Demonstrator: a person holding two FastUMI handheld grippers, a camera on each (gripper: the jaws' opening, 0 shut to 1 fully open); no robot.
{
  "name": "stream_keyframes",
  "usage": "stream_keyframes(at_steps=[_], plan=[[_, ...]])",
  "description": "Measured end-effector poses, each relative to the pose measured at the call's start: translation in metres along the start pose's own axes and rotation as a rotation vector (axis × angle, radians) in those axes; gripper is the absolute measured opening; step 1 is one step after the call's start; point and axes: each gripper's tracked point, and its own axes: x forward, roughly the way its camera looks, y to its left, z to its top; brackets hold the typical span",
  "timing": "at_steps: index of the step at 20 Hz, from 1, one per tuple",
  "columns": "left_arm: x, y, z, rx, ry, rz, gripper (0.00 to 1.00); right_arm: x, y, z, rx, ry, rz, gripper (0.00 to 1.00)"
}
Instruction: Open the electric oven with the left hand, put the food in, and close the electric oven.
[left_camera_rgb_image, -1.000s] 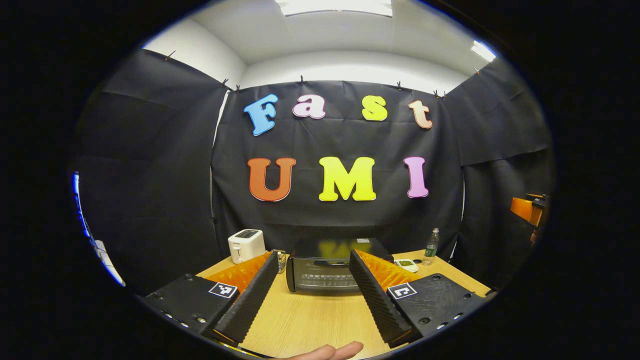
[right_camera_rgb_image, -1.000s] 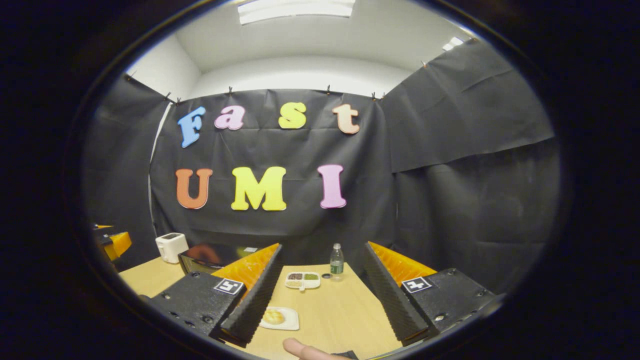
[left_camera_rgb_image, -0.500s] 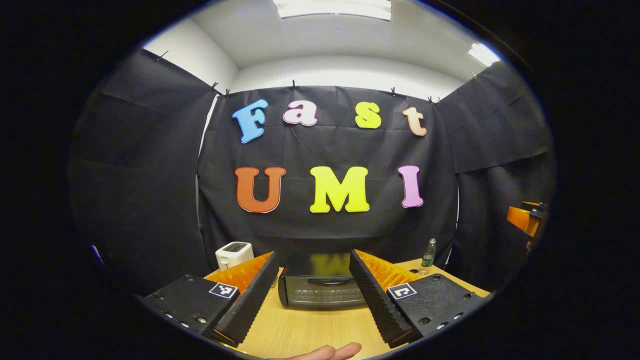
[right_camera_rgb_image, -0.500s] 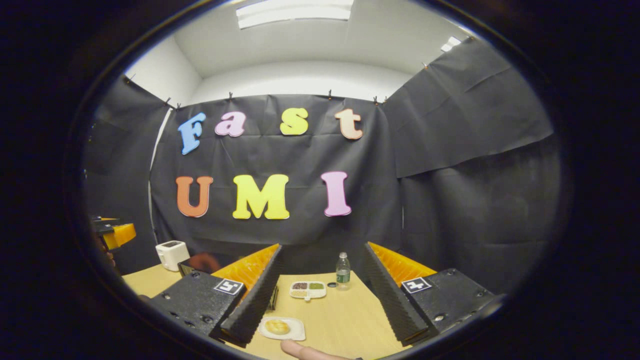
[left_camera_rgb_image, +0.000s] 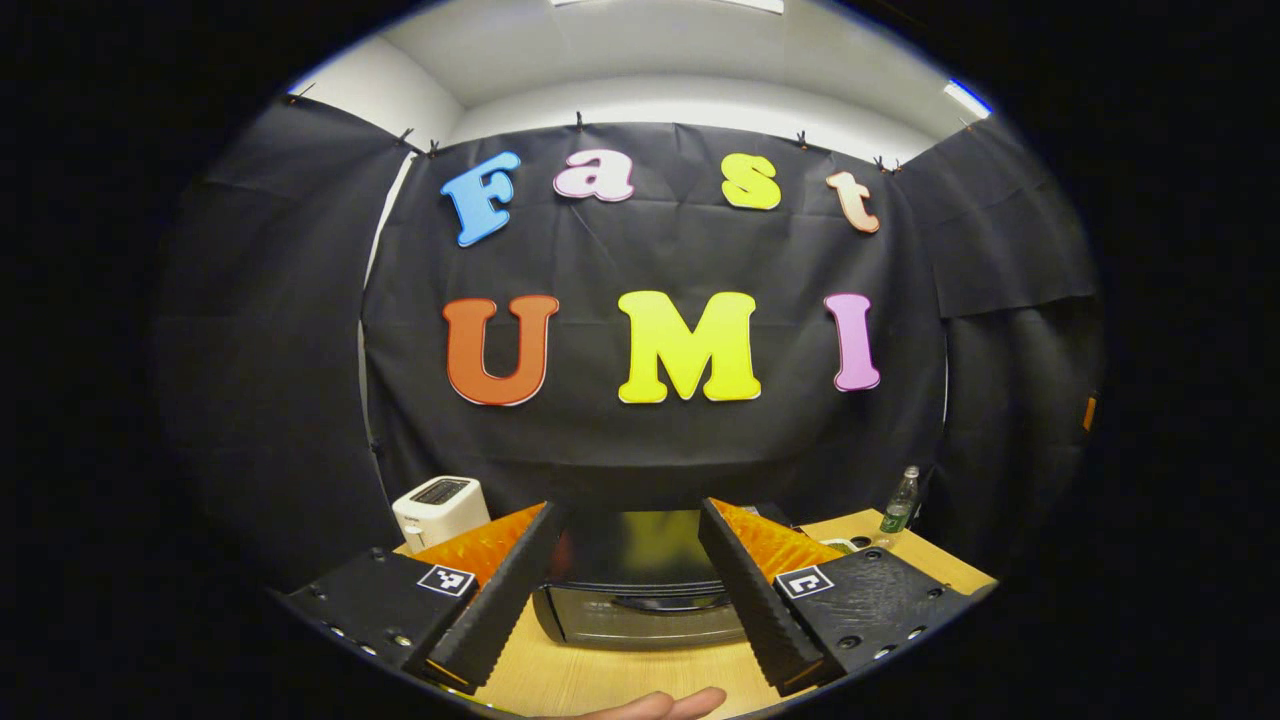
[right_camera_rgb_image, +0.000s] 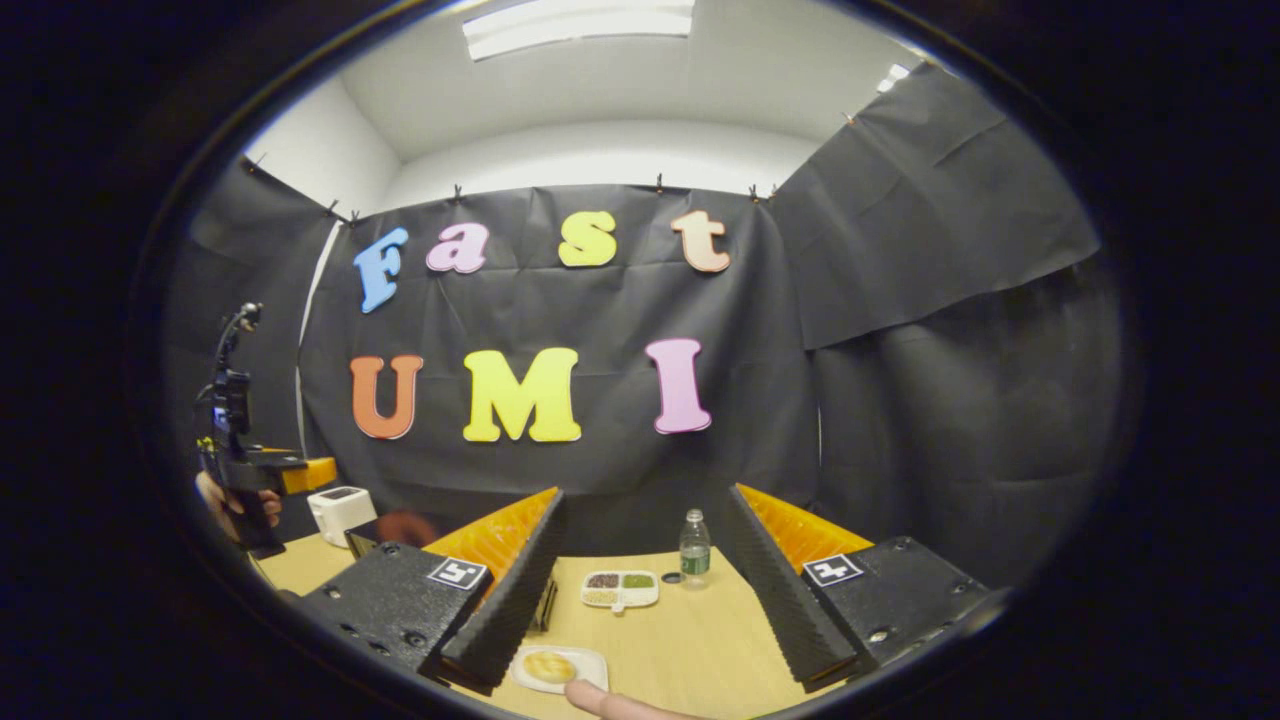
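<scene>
Here I have the electric oven (left_camera_rgb_image: 640, 590) shut on the pale wooden table (left_camera_rgb_image: 600, 675), framed by the spread, empty fingers of my left gripper (left_camera_rgb_image: 628, 580), with the white toaster (left_camera_rgb_image: 440, 510) left of the oven and a bottle (left_camera_rgb_image: 900, 500) to its right. My right gripper (right_camera_rgb_image: 640, 600) is likewise spread wide over the table (right_camera_rgb_image: 690, 650), the food on its white plate (right_camera_rgb_image: 555, 667) lying right of the oven, under black-draped walls and a white ceiling.

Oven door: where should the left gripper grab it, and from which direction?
Grip the dark horizontal handle bar along the top edge of the oven door, coming straight in from the front. The bar lies crosswise, so one finger probably needs to go above it and one below. The left gripper is open and already lined up with the closed door, not yet touching it.
</scene>
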Motion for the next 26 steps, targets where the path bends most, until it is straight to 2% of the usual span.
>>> stream_keyframes(at_steps=[4, 8, 19, 21, 22, 23, 26], plan=[[0.045, -0.011, -0.04, -0.004, 0.1, -0.028, 0.94, 0.015, -0.009, -0.015, 0.017, 0.012, -0.014, 0.96], [0.068, -0.016, -0.075, -0.005, 0.184, -0.031, 0.94, 0.023, -0.008, -0.025, 0.019, 0.017, 0.0, 0.96], [0.086, -0.043, -0.14, 0.001, 0.338, -0.079, 0.94, 0.029, -0.011, -0.036, 0.083, -0.021, 0.036, 0.96], [0.086, -0.043, -0.14, 0.034, 0.318, -0.073, 0.97, 0.029, -0.009, -0.036, 0.088, -0.024, 0.06, 0.96], [0.084, -0.044, -0.139, 0.04, 0.316, -0.071, 0.87, 0.028, -0.008, -0.038, 0.094, -0.024, 0.07, 0.96], [0.083, -0.046, -0.14, 0.032, 0.314, -0.071, 0.97, 0.029, -0.007, -0.039, 0.102, -0.024, 0.08, 0.96], [0.078, -0.046, -0.142, 0.029, 0.309, -0.082, 0.97, 0.033, -0.008, -0.044, 0.117, -0.016, 0.08, 0.96]])
